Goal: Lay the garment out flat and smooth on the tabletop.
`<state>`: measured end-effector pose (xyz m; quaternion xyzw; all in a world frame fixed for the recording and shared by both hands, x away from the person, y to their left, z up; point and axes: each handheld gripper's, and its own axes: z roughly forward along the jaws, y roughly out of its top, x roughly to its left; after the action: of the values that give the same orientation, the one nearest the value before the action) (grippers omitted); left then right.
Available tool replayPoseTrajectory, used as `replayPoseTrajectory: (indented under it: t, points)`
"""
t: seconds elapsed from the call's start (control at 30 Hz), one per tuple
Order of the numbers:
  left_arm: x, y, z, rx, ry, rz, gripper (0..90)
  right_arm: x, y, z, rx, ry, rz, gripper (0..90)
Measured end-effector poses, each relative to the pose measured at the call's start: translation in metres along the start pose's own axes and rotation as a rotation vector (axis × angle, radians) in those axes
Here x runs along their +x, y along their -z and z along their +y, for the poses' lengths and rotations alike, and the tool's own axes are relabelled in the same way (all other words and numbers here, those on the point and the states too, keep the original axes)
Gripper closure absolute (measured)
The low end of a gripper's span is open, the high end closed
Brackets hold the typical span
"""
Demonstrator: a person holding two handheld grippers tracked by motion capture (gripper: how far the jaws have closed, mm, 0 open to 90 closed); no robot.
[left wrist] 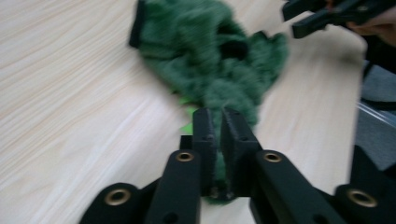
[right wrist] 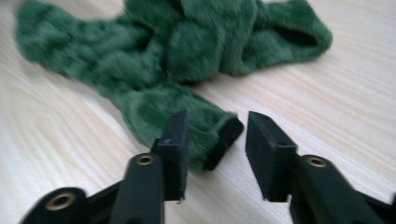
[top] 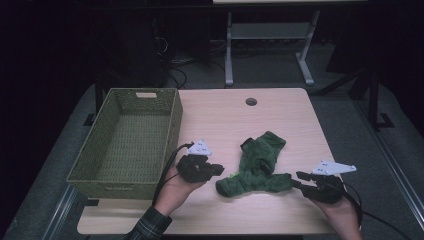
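Left claw pinches green socks; no writing legible.

I'm seeing bare tabletop lying open beyond and right of the green socks, giving my grippers passing room. Left of the socks, the wicker basket is walling off that side.

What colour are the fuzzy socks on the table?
Dark green socks, with a black cuff edge; clearest in the right gripper view.
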<state>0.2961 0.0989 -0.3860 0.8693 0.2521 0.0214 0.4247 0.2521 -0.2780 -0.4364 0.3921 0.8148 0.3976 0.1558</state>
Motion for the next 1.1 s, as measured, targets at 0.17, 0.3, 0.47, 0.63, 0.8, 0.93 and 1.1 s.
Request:
replayPoseTrajectory:
  t: [0.17,0.3,0.47,0.63,0.8,0.93,1.1]
  points:
    - [-0.018,-0.023,0.001,0.047,-0.032,-0.059,89.7,0.010,-0.009,0.008,0.006,0.029,0.055,82.3]
    - [-0.019,-0.037,-0.004,0.071,-0.022,-0.063,89.7,0.010,-0.023,0.010,0.042,0.034,0.065,86.3]
    - [-0.011,-0.060,-0.018,0.164,-0.010,-0.044,89.7,0.008,-0.032,0.007,0.086,0.038,0.059,86.9]
    - [-0.002,-0.066,-0.028,0.232,-0.022,0.015,89.8,0.005,-0.037,0.001,0.134,0.043,0.045,86.9]
    - [0.006,-0.063,-0.033,0.275,-0.049,0.070,89.8,0.006,-0.040,-0.002,0.173,0.056,0.027,87.7]
    - [0.010,-0.059,-0.036,0.284,-0.037,0.067,89.9,0.006,-0.039,-0.003,0.185,0.061,0.022,89.8]
    - [0.014,-0.049,-0.044,0.286,-0.015,0.058,90.0,0.012,-0.034,-0.008,0.192,0.055,0.023,90.0]
